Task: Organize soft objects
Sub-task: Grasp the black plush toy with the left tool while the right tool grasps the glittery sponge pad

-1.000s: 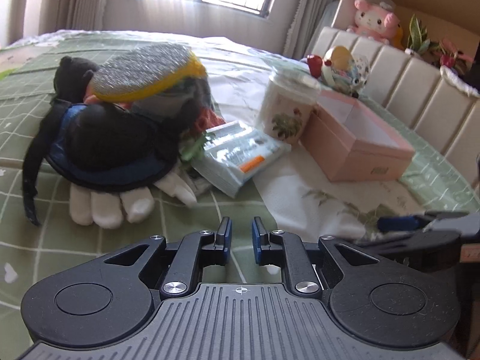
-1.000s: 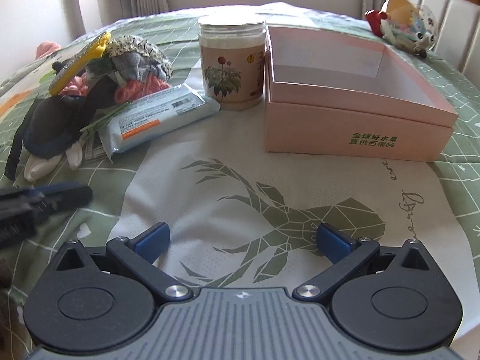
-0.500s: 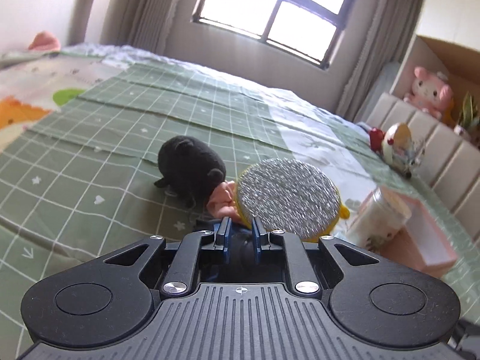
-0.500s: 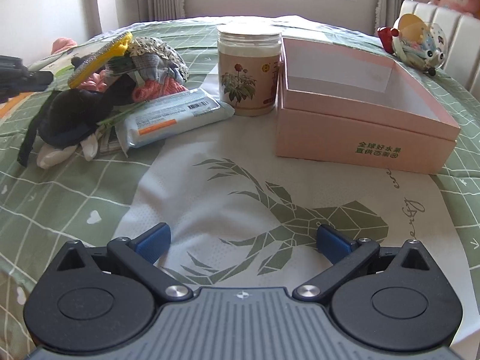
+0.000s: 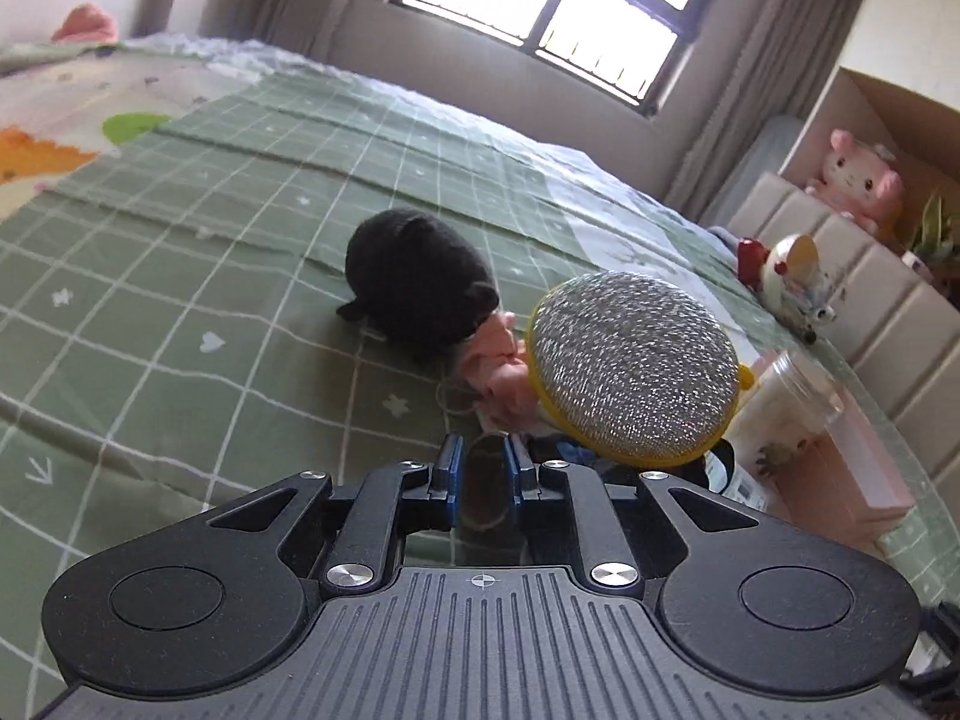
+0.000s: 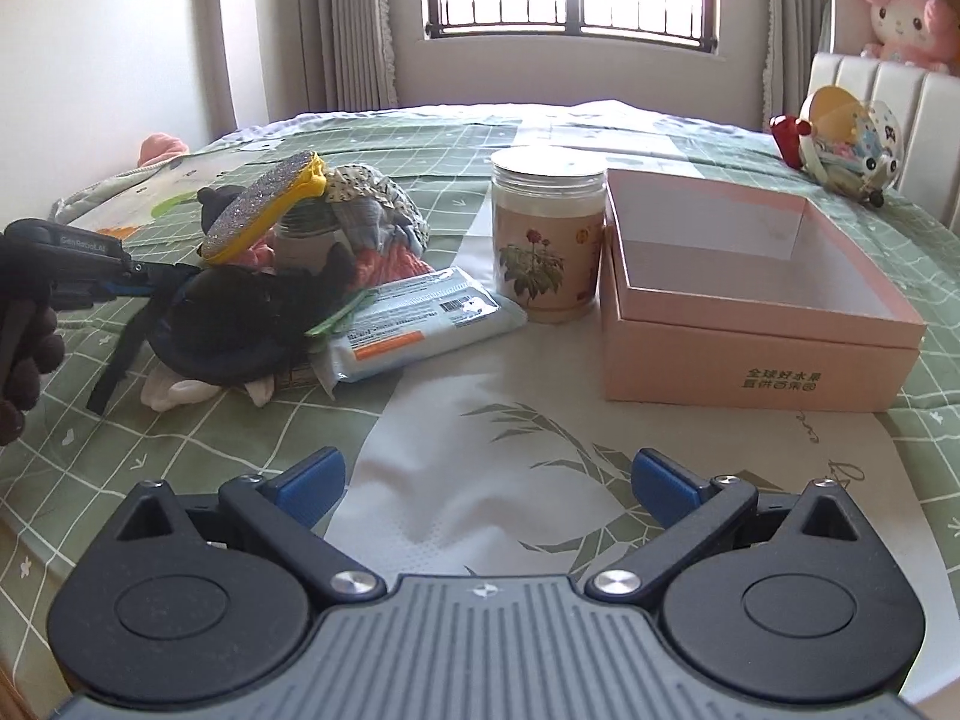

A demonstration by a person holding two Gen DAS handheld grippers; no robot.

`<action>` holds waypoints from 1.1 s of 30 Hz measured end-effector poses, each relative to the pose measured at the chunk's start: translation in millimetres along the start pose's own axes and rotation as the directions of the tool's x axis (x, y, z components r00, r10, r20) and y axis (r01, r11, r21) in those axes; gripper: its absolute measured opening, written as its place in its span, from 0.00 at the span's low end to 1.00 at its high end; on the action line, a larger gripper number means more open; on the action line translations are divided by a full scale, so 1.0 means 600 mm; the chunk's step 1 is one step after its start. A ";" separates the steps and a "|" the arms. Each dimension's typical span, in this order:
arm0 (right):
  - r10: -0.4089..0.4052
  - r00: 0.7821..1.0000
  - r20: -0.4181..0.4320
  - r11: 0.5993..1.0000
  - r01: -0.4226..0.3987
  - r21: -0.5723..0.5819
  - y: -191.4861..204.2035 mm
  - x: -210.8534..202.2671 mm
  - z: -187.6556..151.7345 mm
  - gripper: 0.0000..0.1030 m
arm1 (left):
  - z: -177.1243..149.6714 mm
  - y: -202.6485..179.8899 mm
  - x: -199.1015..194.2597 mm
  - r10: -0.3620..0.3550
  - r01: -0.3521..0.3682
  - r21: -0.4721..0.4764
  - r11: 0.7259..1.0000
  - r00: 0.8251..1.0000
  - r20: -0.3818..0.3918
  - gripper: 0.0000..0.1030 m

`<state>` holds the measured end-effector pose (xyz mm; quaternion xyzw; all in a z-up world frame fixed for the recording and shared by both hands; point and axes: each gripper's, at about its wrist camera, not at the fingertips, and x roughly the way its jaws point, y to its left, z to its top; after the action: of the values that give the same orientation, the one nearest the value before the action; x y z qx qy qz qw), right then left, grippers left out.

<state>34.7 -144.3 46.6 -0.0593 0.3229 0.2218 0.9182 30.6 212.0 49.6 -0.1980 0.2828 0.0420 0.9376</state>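
A pile of soft things lies on the green checked bed: a black plush (image 5: 420, 291), pink cloth (image 5: 501, 360), a round silver-and-yellow scrub pad (image 5: 633, 366) (image 6: 264, 213), a black and blue fabric item with a strap (image 6: 240, 318), white glove fingers (image 6: 180, 390). My left gripper (image 5: 482, 480) (image 6: 147, 276) is nearly shut, its jaws around the dark fabric's edge at the pile's left side. My right gripper (image 6: 486, 477) is open and empty, low over the bedspread, well short of the pile.
An open pink box (image 6: 756, 300) stands at the right. A lidded jar with a flower label (image 6: 546, 240) stands beside it. A blue wipes pack (image 6: 414, 324) leans on the pile. A toy basket (image 6: 840, 144) and pink plush (image 6: 906, 18) sit by the headboard.
My left gripper has swung from in front of the pile to its left side and come in close against the dark fabric. My right gripper has risen a little and stayed open.
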 end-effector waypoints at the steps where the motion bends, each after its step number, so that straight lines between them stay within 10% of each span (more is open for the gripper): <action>1: -0.001 1.000 0.003 1.000 0.001 -0.011 0.002 -0.001 0.001 0.99 | 0.006 -0.003 -0.011 0.023 -0.024 0.015 1.000 0.999 0.034 0.15; 8: 0.006 0.999 0.040 0.998 -0.003 -0.067 0.026 0.001 0.001 0.99 | 0.154 0.003 0.033 0.074 -0.065 -0.115 0.991 0.994 0.076 0.15; 11: 0.012 0.999 0.045 0.995 -0.007 -0.104 0.036 -0.002 -0.003 0.99 | 0.207 -0.021 0.120 0.158 -0.158 -0.002 0.987 0.987 -0.009 0.16; 17: 0.024 0.999 0.027 0.994 -0.021 -0.104 0.022 0.003 -0.002 0.99 | 0.219 -0.036 0.222 0.379 -0.327 0.288 0.900 0.914 -0.145 0.21; 25: 0.084 0.996 0.029 0.992 -0.081 -0.092 0.030 0.022 0.001 0.99 | 0.216 -0.018 0.164 0.274 -0.215 0.218 0.952 0.917 -0.291 0.21; 33: 0.090 0.996 0.026 0.991 -0.087 -0.106 0.041 0.014 -0.004 0.99 | 0.219 -0.013 0.188 0.332 -0.313 0.115 0.943 0.911 -0.243 0.27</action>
<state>28.1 -119.9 40.5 -0.0898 0.2990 0.2799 0.9079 194.4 253.0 90.8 -0.1179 0.4330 0.1594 0.8793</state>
